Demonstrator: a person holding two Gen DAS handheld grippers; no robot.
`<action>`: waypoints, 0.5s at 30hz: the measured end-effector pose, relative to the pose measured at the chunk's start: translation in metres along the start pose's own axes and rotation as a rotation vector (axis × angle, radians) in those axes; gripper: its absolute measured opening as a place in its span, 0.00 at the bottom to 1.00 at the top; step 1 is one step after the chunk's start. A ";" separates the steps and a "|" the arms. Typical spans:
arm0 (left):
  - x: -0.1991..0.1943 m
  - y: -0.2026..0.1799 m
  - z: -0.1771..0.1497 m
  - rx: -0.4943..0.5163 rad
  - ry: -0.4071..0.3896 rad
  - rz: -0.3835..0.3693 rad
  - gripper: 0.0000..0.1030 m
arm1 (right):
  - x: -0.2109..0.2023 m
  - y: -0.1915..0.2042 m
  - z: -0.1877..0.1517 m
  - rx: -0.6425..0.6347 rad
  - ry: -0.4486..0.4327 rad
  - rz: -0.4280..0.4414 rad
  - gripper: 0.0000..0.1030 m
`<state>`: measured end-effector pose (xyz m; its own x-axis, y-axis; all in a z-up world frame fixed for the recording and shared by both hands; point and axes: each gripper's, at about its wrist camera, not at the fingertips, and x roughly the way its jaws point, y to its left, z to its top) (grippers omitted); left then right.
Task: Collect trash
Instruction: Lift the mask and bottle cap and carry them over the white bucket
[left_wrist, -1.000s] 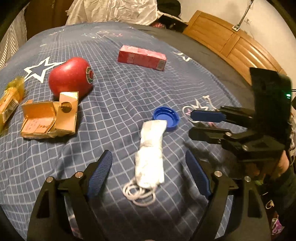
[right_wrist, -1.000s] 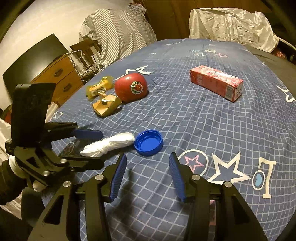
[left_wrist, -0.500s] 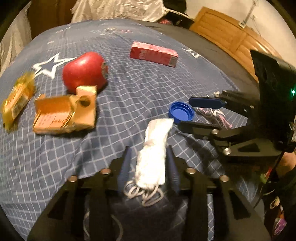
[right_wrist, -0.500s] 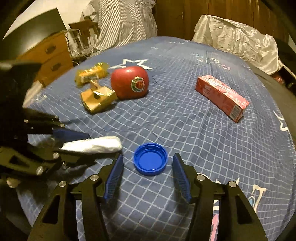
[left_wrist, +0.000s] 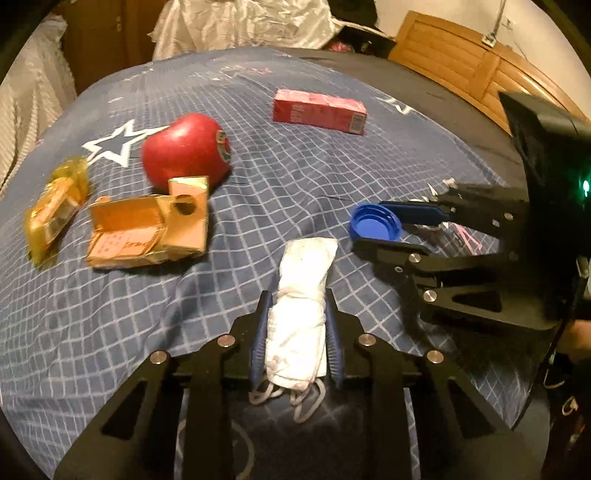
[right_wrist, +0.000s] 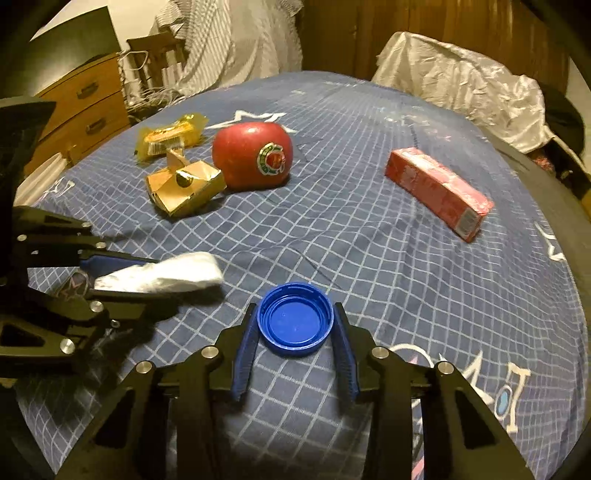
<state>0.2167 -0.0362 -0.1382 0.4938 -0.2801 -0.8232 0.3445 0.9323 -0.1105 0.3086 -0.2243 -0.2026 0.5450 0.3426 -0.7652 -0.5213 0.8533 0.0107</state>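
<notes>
My left gripper (left_wrist: 295, 306) is shut on a folded white face mask (left_wrist: 301, 295), lifted a little off the blue bedspread; the mask also shows in the right wrist view (right_wrist: 162, 275). My right gripper (right_wrist: 294, 317) has its blue pads against both sides of a blue bottle cap (right_wrist: 295, 319); the cap shows in the left wrist view (left_wrist: 375, 222) between the right gripper's fingers. A crushed yellow carton (left_wrist: 147, 230), a yellow snack wrapper (left_wrist: 53, 208) and a red box (left_wrist: 319, 110) lie on the bed.
A red apple (left_wrist: 186, 153) sits by the carton on the checked bedspread (left_wrist: 295, 177). A wooden headboard (left_wrist: 461, 66) is at the right, a dresser (right_wrist: 85, 107) at the left, white plastic (right_wrist: 461, 85) at the far end.
The left gripper closed on the mask and raised it. The right gripper moved forward to the cap and closed on it.
</notes>
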 end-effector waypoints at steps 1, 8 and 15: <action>-0.006 0.001 -0.002 -0.011 -0.022 0.015 0.25 | -0.005 0.001 0.000 0.014 -0.016 -0.015 0.39; -0.074 0.012 -0.010 -0.098 -0.232 0.134 0.25 | -0.073 0.026 0.001 0.138 -0.227 -0.126 0.39; -0.156 0.005 -0.018 -0.158 -0.459 0.282 0.25 | -0.156 0.061 0.011 0.183 -0.446 -0.258 0.39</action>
<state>0.1273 0.0166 -0.0198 0.8584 -0.0532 -0.5103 0.0426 0.9986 -0.0325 0.1991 -0.2215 -0.0751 0.8864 0.2127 -0.4111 -0.2328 0.9725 0.0011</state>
